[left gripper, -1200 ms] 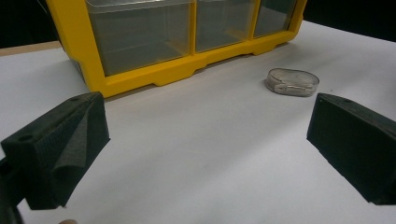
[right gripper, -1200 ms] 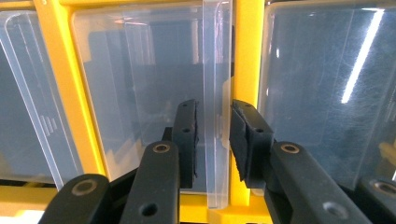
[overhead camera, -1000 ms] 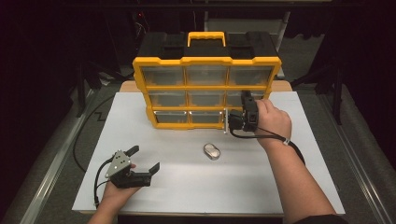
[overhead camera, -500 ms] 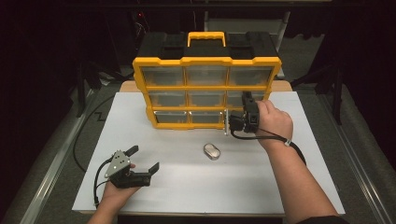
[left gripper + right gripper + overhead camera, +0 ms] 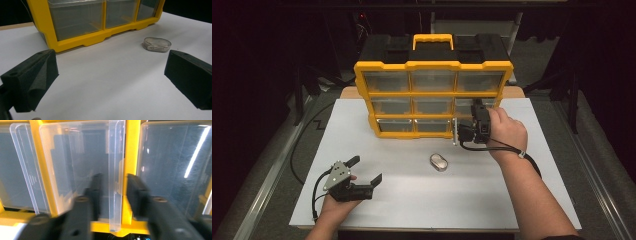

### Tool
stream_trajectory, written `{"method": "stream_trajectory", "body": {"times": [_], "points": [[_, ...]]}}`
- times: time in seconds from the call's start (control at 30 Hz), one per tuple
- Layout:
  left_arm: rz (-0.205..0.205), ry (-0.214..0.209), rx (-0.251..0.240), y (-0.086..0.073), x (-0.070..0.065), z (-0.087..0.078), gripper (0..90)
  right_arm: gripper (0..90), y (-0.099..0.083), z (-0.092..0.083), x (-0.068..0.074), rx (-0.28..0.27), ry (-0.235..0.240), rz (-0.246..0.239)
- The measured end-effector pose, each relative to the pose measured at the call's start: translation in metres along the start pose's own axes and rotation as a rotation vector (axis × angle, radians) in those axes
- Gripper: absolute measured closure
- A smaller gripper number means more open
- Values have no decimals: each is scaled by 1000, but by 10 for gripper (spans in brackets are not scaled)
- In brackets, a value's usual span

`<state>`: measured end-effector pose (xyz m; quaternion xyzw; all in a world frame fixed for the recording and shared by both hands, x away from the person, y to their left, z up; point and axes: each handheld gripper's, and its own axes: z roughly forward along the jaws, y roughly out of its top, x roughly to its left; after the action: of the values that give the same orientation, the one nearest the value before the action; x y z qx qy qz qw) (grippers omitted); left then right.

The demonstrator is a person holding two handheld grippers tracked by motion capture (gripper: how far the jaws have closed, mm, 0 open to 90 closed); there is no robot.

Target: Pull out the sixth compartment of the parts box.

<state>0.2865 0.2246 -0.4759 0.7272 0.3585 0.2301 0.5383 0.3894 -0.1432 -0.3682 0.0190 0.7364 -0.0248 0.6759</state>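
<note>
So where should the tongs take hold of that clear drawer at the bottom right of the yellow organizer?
Grip the clear drawer by its raised front lip, straight on from the front of the organizer. That thin lip stands proud of the yellow frame and already sits between the right tongs, one pad on each face.

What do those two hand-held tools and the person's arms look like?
Both tools are black. The left gripper carries a grey three-cornered plate on top, and a black cable loops from its rear. Its fingers are blocky with a matte, foam-like surface. The right gripper is a boxy black body, and its black cable runs back along the forearm. Both forearms are bare, with no sleeves in sight.
</note>
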Motion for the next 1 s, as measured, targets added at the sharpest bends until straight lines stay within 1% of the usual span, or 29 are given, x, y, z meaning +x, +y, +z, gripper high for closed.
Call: {"method": "stream_trajectory", "body": {"times": [0.03,0.07,0.1,0.13,0.17,0.2,0.23,0.27,0.3,0.33,0.37,0.4,0.43,0.47,0.5,0.53,0.57,0.6,0.63,0.67,0.77,0.8,0.83,0.87,0.9,0.93,0.97,1.0], "points": [[0,0,0,0,0,0,2,537,0,0,1,5,10,12],[0,0,0,0,0,0,2,537,0,0,1,5,10,12],[3,1,3,0,1,0,2,458,0,1,2,6,41,52],[3,1,3,0,1,0,2,458,0,1,2,6,41,52],[3,2,3,0,1,0,2,409,-1,2,1,-3,41,42],[3,2,3,0,1,0,2,409,-1,2,1,-3,41,42],[-1,3,-2,0,0,0,2,375,-1,1,0,-7,41,56],[-1,3,-2,0,0,0,2,375,-1,1,0,-7,41,56],[3,2,0,0,0,0,2,366,-2,1,0,5,47,73],[3,2,0,0,0,0,2,366,-2,1,0,5,47,73],[2,2,0,0,0,0,2,374,-3,1,-1,22,59,72],[2,2,0,0,0,0,2,374,-3,1,-1,22,59,72],[3,2,-2,0,0,0,2,388,-5,2,-1,29,44,65],[3,2,-2,0,0,0,2,388,-5,2,-1,29,44,65],[4,3,0,0,0,-1,2,415,-7,2,0,47,53,68],[4,3,0,0,0,-1,2,415,-7,2,0,47,53,68],[8,2,3,0,1,-1,2,451,-10,4,2,49,39,63],[8,2,3,0,1,-1,2,451,-10,4,2,49,39,63],[8,3,2,0,1,-1,2,494,-11,4,3,51,32,61],[8,3,2,0,1,-1,2,512,-12,4,3,41,19,63],[8,2,4,0,1,-1,2,578,-12,4,1,44,19,58],[8,2,4,0,1,-1,2,578,-12,4,1,44,19,58],[1,4,-2,0,0,0,2,632,-12,4,2,47,20,64],[1,4,-2,0,0,0,2,632,-12,4,2,47,20,64],[4,3,1,0,0,-1,2,689,-12,4,1,43,6,39],[4,3,1,0,0,-1,2,689,-12,4,1,43,6,39],[6,3,0,0,1,-1,2,766,-13,3,0,46,-13,44],[6,3,0,0,1,-1,2,768,-13,2,-1,50,-10,46]]}}
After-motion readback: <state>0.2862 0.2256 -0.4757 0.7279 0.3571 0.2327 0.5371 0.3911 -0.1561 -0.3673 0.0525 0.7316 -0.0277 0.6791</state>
